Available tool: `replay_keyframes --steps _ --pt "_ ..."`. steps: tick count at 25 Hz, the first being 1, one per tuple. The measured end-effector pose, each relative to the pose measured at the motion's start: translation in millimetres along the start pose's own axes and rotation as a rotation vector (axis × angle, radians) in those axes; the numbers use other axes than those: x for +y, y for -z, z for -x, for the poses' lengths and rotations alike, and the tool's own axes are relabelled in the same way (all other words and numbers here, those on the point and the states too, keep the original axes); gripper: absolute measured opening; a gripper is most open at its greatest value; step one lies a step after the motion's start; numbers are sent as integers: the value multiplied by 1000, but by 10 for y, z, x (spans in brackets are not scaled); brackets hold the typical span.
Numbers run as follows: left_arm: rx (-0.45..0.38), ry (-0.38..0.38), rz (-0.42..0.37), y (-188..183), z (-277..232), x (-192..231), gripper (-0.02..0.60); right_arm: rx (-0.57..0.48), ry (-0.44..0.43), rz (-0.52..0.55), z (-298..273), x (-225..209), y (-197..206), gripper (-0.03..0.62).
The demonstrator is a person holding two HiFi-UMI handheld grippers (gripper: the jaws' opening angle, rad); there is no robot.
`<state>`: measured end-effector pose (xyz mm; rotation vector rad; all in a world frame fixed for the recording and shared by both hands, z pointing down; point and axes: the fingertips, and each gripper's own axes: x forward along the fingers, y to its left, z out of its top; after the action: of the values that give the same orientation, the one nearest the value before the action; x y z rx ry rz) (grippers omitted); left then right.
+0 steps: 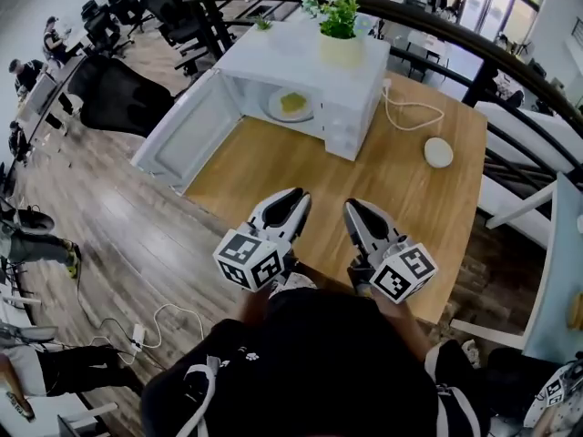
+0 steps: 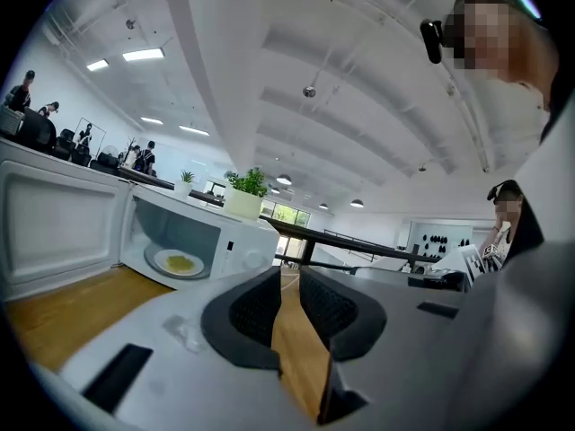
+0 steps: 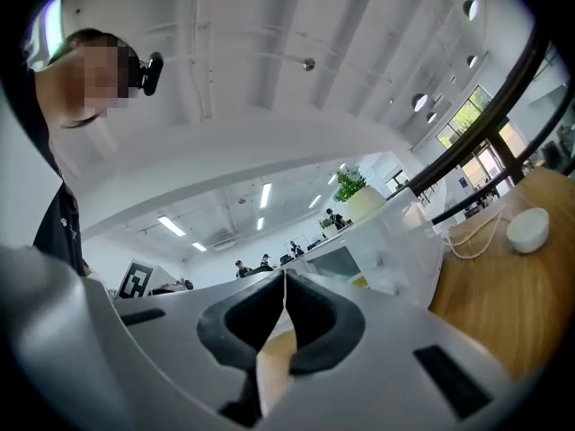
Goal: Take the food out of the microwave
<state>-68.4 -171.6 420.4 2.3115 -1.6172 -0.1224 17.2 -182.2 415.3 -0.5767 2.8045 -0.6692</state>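
A white microwave (image 1: 351, 89) stands at the table's far side with its door (image 1: 178, 135) swung open to the left. Inside it a white plate of yellow food (image 1: 291, 105) lies flat, also seen in the left gripper view as the plate (image 2: 180, 262). Both grippers hover side by side over the table's near edge, well short of the microwave. My left gripper (image 1: 299, 192) (image 2: 289, 272) shows a narrow gap between its pads with nothing in it. The pads of my right gripper (image 1: 351, 205) (image 3: 285, 277) meet at the tips, holding nothing.
A potted green plant (image 1: 339, 35) sits on top of the microwave. A white cable (image 1: 410, 112) and a small round white object (image 1: 438, 151) lie on the wooden table (image 1: 273, 167) to the microwave's right. A dark railing (image 1: 510, 66) curves behind. People sit at desks far left.
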Motion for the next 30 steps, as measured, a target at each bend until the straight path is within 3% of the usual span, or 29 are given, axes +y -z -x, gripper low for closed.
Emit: replay_keyframes --steps 7,18,24,30 --pt "27 37 30 -175 -83 795 48 8 74 -4 -693 -59 114 11" --pt "67 90 46 -339 -286 1700 63 -18 172 -33 -1496 -216 228 15" --pt "96 119 74 -372 -382 2034 73 -12 236 -69 -1791 -294 285 23" --pt "135 130 100 -445 -566 2096 80 -32 304 -127 -1798 -425 148 32"
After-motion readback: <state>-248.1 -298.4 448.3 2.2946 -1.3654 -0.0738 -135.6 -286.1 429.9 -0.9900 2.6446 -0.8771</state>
